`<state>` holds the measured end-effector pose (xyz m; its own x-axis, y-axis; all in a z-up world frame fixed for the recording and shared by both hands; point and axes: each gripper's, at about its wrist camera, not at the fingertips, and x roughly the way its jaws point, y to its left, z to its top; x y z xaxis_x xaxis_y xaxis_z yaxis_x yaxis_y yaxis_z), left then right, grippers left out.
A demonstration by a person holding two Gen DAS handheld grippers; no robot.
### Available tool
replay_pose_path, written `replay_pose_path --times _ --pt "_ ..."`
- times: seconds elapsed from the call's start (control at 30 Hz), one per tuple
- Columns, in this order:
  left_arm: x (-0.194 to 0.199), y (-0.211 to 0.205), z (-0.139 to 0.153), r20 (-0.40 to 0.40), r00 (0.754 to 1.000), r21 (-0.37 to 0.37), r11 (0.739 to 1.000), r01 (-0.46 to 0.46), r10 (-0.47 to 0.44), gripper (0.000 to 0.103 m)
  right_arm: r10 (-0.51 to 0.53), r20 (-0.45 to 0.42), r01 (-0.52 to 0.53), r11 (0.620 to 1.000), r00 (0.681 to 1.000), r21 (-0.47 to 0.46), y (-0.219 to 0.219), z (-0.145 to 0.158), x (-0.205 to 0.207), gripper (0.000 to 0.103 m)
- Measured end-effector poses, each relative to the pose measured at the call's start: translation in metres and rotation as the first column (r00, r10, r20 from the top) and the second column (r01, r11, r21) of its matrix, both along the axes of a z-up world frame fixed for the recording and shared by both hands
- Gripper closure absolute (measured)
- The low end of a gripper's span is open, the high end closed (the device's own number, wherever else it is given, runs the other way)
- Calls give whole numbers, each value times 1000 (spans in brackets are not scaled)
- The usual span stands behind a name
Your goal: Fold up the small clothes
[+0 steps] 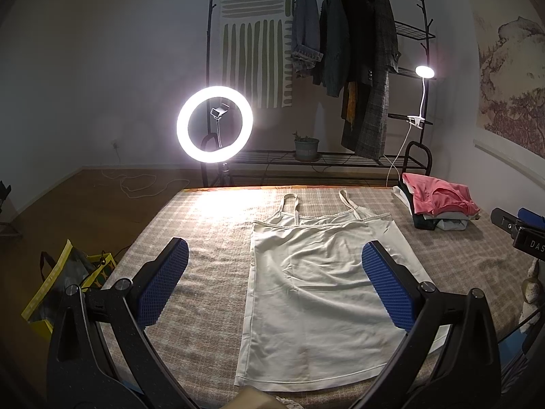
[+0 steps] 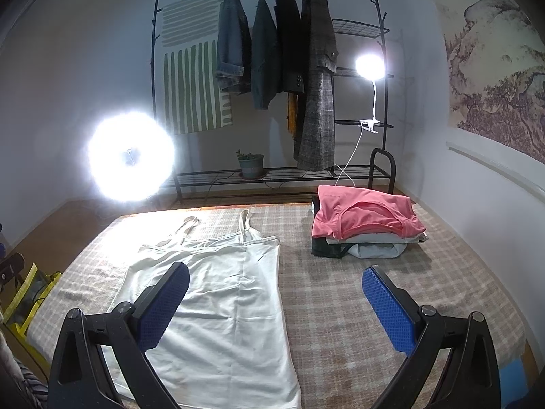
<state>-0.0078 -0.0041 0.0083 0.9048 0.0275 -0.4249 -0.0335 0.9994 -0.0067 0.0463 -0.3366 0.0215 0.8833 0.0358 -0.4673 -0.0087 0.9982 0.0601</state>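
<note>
your left tool (image 1: 274, 279) was released, blue pads spread wide, gripping nothing, hovering over the near part of the white camisole (image 1: 323, 289); its right pad (image 1: 385, 283) sat above the cloth, its left pad (image 1: 163, 283) above the bare checked bed cover (image 1: 211, 225) just beside the garment's left edge. your right tool (image 2: 276, 306) was also released and empty, left pad (image 2: 163, 303) over the camisole (image 2: 218, 300), right pad (image 2: 388, 310) over bare cover (image 2: 340, 306) to the garment's right. the camisole lay flat and unfolded on the bed, straps (image 1: 293, 204) pointing to the far edge, hem toward you, a few soft creases across the body. at the far right of the bed sat a stack of folded clothes (image 2: 364, 235) with a pink top (image 2: 368, 216) uppermost, well apart from the camisole. beyond the bed a lit ring light (image 1: 214, 124) stood on the floor, blown out to a white blob in the right wrist view. behind it a black garment rack (image 1: 422, 68) held dark jackets (image 1: 340, 44), with a striped cloth (image 1: 255, 44) hung at its left, a small potted plant (image 1: 306, 146) on its low shelf and a clip lamp (image 1: 424, 71) glowing on its right side. a yellow-trimmed bag (image 1: 68, 279) sat on the floor left of the bed. a landscape mural (image 2: 497, 78) covered the right wall.
</note>
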Motion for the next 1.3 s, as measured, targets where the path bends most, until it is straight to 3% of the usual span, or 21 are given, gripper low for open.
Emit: replay_pose_path --times 1.3 --pt "0 13 -2 -11 1000 -1 1000 -16 16 0 48 -7 -48 999 999 7 24 2 6 1"
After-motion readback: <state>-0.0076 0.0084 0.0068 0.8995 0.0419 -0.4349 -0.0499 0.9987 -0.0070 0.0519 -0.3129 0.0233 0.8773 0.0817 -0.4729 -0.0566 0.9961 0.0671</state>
